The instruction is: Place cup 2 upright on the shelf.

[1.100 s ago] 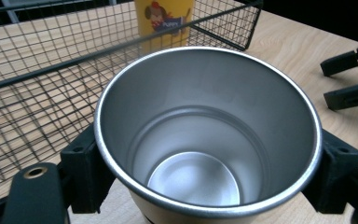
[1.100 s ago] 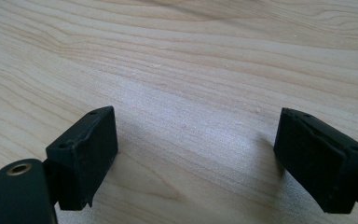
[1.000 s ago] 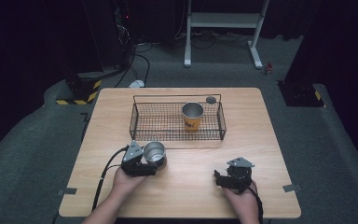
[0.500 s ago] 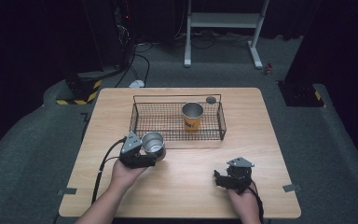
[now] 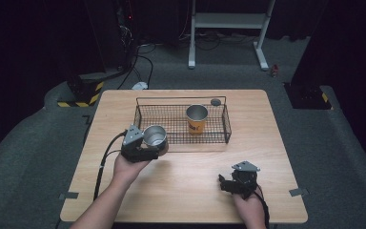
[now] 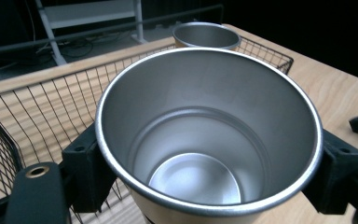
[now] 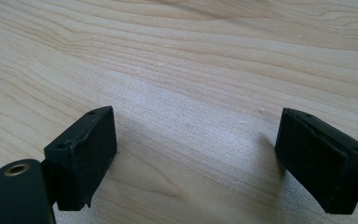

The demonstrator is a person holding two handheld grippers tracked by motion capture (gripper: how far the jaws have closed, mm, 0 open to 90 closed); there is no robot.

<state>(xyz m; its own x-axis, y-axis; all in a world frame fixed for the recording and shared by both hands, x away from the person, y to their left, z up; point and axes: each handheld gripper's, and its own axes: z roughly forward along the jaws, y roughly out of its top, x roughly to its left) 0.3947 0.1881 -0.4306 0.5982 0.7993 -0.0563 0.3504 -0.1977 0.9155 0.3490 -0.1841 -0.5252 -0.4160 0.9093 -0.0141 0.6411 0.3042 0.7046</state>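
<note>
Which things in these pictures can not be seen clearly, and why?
- Held cup, left gripper view: its outer wall and base are hidden by its own rim and cut by the bottom edge.
- Second cup in the basket, left gripper view: only its rim shows behind the held cup.
- Its orange print, high view: too small to read.
- Small dark object behind the basket, high view: too small to identify.
- Right gripper, high view: jaws too dark to tell apart.
</note>
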